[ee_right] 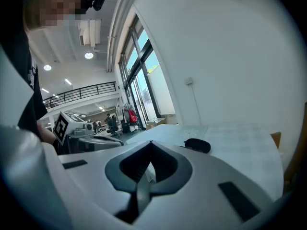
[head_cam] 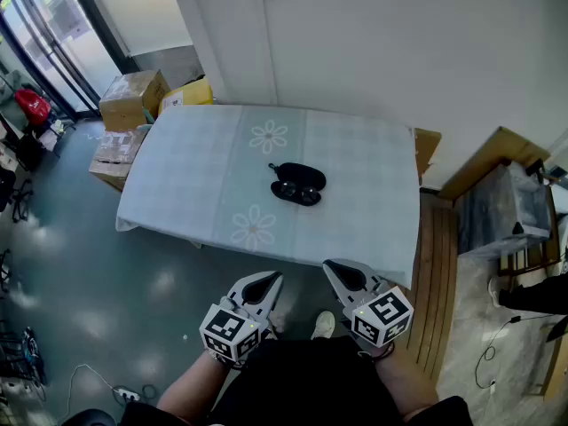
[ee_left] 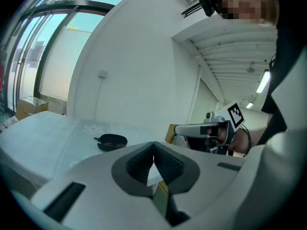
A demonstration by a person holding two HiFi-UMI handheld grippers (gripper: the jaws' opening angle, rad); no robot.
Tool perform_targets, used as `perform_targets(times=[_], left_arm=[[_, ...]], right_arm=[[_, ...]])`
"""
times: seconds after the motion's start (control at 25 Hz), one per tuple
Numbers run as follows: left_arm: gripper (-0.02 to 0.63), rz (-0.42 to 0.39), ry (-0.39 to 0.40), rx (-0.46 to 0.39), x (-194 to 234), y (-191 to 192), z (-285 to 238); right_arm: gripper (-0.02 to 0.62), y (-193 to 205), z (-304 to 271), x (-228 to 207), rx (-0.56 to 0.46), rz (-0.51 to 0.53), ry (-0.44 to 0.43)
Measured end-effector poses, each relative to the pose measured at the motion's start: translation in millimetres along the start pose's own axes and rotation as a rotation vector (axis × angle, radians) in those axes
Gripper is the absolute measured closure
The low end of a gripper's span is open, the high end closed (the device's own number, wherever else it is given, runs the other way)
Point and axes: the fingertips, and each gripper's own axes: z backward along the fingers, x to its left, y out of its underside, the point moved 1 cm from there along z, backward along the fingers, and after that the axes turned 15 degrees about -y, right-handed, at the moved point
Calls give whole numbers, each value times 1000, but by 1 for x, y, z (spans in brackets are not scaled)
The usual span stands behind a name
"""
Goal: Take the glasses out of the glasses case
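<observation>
A black glasses case [head_cam: 297,183] lies open in the middle of the table [head_cam: 195,162], with dark glasses resting in its near half. It also shows small in the left gripper view [ee_left: 112,141] and in the right gripper view [ee_right: 197,145]. My left gripper [head_cam: 267,280] and right gripper [head_cam: 335,270] are held low in front of the table's near edge, well short of the case. Both have their jaws closed tip to tip with nothing between them. In the left gripper view the right gripper [ee_left: 178,130] appears at the right.
The table wears a pale checked cloth with flower prints [head_cam: 268,136]. Cardboard boxes [head_cam: 133,98] stand at its far left corner. A wooden bench [head_cam: 433,282] and a crate [head_cam: 503,209] flank its right side. White wall runs behind it.
</observation>
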Motion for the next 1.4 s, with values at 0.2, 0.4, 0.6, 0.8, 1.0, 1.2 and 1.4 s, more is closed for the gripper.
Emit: perform_targets(times=[0.2,0.4,0.6,0.8,1.0,1.2,1.4], left_arm=[[578,0,0,-2,0,-3,-2],[578,3,2,-1,3,-2,-3],[578,7,1,-2,10,-2,2],[578,8,0,-1,24,-2,10],[578,8,1,-1,40,-2,19],[578,12,7,-8,57,-3,28],[578,17,19,-16,75,-3,36]], right_arm=[[572,-2,0,-2,1,2,-1],[572,-5,-4,-1,-15,14,-7],[572,-6,-12,4,-14,17,-10],[572,-7,-24,10,-20,14,-7],[572,-7,-40,19,-23,13,-3],[572,-8,-55,30,-20,15,4],[572,-8,-72,40,-18,17,17]])
